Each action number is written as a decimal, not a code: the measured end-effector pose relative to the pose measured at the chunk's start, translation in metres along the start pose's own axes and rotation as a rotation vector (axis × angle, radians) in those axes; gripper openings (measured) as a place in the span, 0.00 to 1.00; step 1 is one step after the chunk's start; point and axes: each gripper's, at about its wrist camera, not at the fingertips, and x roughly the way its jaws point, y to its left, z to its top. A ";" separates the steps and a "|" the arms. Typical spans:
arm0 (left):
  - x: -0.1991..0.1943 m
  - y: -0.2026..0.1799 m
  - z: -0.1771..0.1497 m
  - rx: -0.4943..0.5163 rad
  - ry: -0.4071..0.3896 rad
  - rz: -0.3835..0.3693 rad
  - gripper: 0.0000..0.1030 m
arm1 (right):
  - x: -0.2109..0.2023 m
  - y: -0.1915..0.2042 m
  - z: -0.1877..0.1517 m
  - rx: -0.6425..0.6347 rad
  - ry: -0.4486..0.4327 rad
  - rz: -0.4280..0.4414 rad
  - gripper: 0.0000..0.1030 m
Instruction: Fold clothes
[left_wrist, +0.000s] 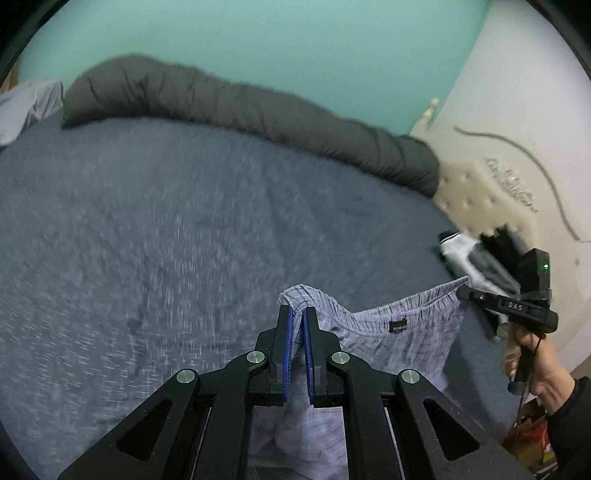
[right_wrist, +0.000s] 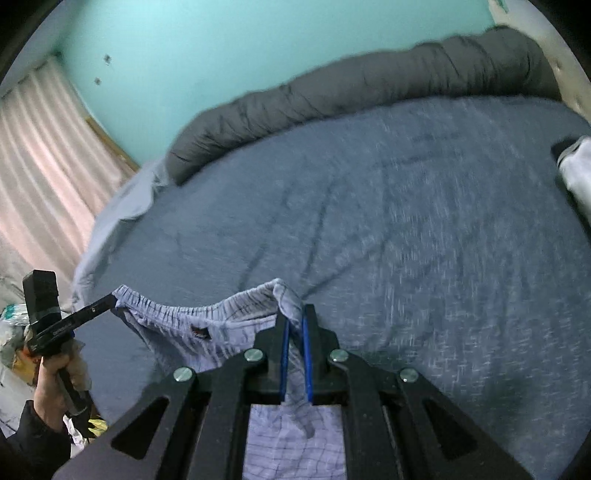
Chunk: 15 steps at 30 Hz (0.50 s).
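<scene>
Blue bedspread (left_wrist: 147, 229), grey rolled duvet (left_wrist: 229, 99), folded clothes (left_wrist: 476, 254)

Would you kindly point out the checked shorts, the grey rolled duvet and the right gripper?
checked shorts (left_wrist: 402, 314), left wrist view, waistband
grey rolled duvet (right_wrist: 332, 96), right wrist view, middle of the roll
right gripper (right_wrist: 295, 321), right wrist view, between fingertips

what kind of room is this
Most likely a bedroom: a wide bed under a blue-grey cover, a rolled dark duvet along the teal wall, a tufted cream headboard, and a curtain.
</scene>
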 end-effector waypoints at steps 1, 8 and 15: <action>0.012 0.005 -0.003 -0.006 0.016 0.004 0.06 | 0.011 -0.005 -0.005 0.007 0.013 -0.017 0.06; 0.066 0.029 -0.031 -0.037 0.077 0.032 0.06 | 0.054 -0.030 -0.037 0.093 0.012 -0.039 0.06; 0.085 0.047 -0.048 -0.082 0.110 0.053 0.13 | 0.061 -0.044 -0.053 0.175 -0.042 -0.023 0.06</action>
